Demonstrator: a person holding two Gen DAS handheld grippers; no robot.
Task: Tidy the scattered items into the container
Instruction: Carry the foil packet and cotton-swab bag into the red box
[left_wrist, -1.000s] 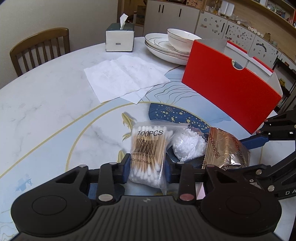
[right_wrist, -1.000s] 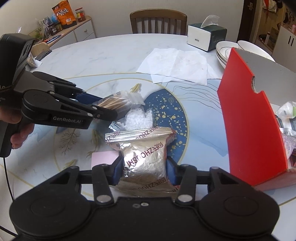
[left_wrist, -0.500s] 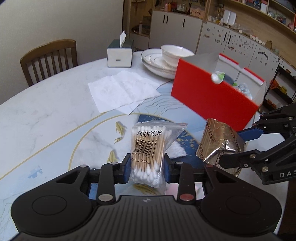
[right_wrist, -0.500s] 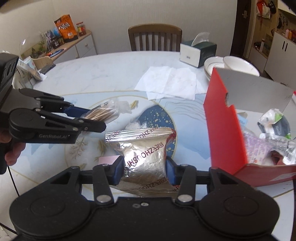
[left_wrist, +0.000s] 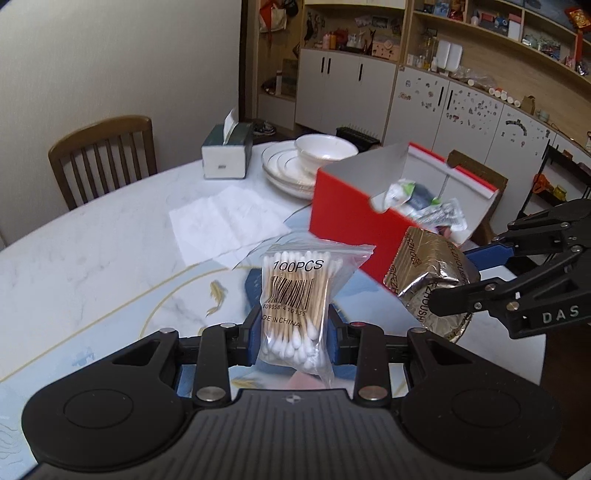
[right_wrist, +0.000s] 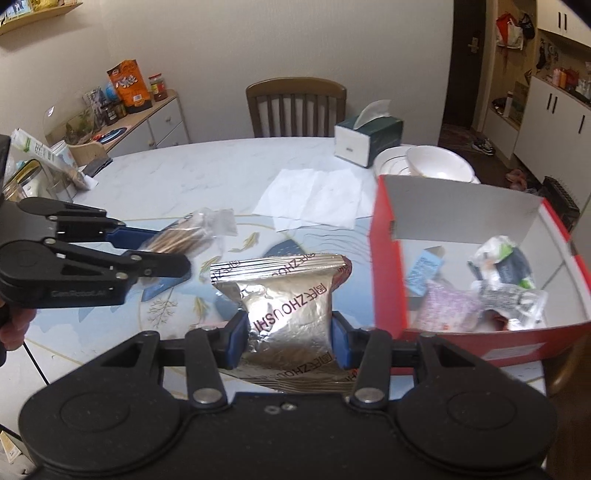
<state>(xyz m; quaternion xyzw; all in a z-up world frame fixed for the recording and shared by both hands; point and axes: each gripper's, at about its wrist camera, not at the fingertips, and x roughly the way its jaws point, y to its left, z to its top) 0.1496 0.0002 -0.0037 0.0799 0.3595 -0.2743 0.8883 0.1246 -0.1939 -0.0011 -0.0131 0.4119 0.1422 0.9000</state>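
Observation:
My left gripper (left_wrist: 293, 334) is shut on a clear bag of cotton swabs (left_wrist: 295, 295) marked 100PCS, held up above the table. My right gripper (right_wrist: 288, 341) is shut on a silver foil snack packet (right_wrist: 288, 295), also lifted off the table. From the left wrist view the packet (left_wrist: 428, 280) hangs at the right, in front of the red box (left_wrist: 354, 236). In the right wrist view the red box (right_wrist: 388, 266) stands open to the right with several wrapped items inside, and the left gripper (right_wrist: 177, 254) holds the swab bag (right_wrist: 184, 238) at the left.
White paper napkins (left_wrist: 229, 225) lie on the marble table (left_wrist: 92, 258). Behind them stand a tissue box (left_wrist: 227, 155) and stacked plates with a bowl (left_wrist: 314, 158). A wooden chair (left_wrist: 103, 158) sits at the table's far side. A hand (right_wrist: 11, 328) holds the left gripper.
Both grippers have risen off the table with the swab bag and the foil packet still clamped. The red box's open inside has come into view.

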